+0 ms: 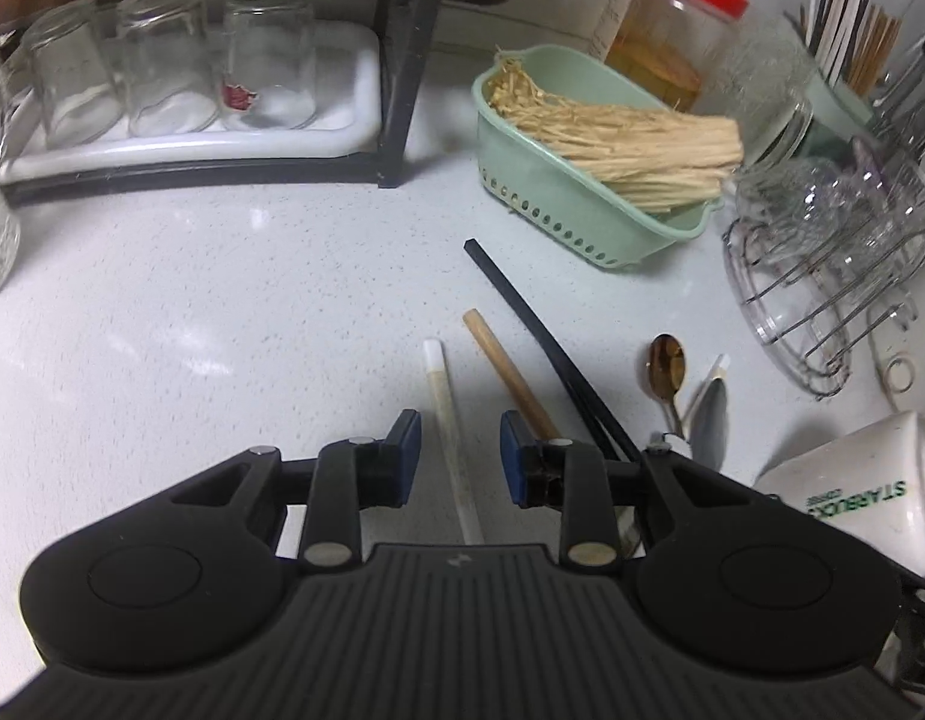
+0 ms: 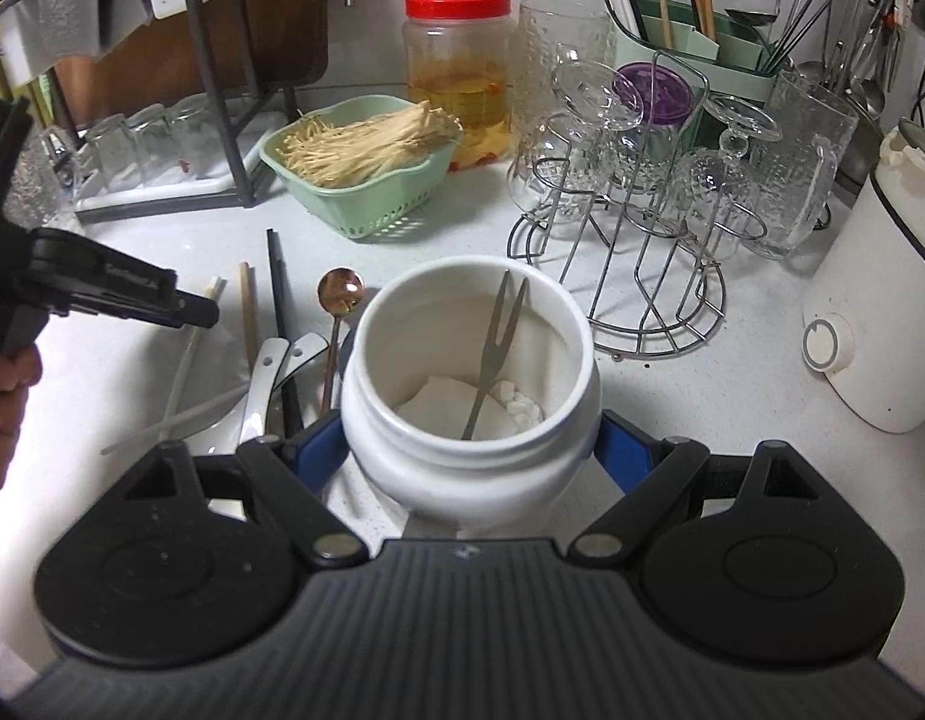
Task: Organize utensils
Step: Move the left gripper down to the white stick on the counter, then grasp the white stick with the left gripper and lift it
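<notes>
Several utensils lie loose on the white counter (image 1: 222, 300): a white chopstick (image 1: 443, 402), a wooden chopstick (image 1: 501, 357), black chopsticks (image 1: 531, 324), a copper spoon (image 1: 666, 360) and white ceramic spoons (image 2: 264, 378). My left gripper (image 1: 460, 447) hangs low over the white chopstick, open, its blue pads on either side and clear of it. From the right wrist view the left gripper (image 2: 207, 315) comes in from the left. My right gripper (image 2: 471, 447) is shut on a white jar (image 2: 468, 468), tilted toward the camera, with a two-pronged metal fork (image 2: 492, 348) inside.
A green basket (image 1: 558, 204) of dried strands sits behind the utensils, beside a red-lidded jar (image 2: 456, 60). A wire rack of glasses (image 2: 642, 192) and a green utensil holder (image 2: 672, 30) stand at the right, with a white appliance (image 2: 870, 312). A tray of upturned glasses (image 1: 162, 72) is at the back left.
</notes>
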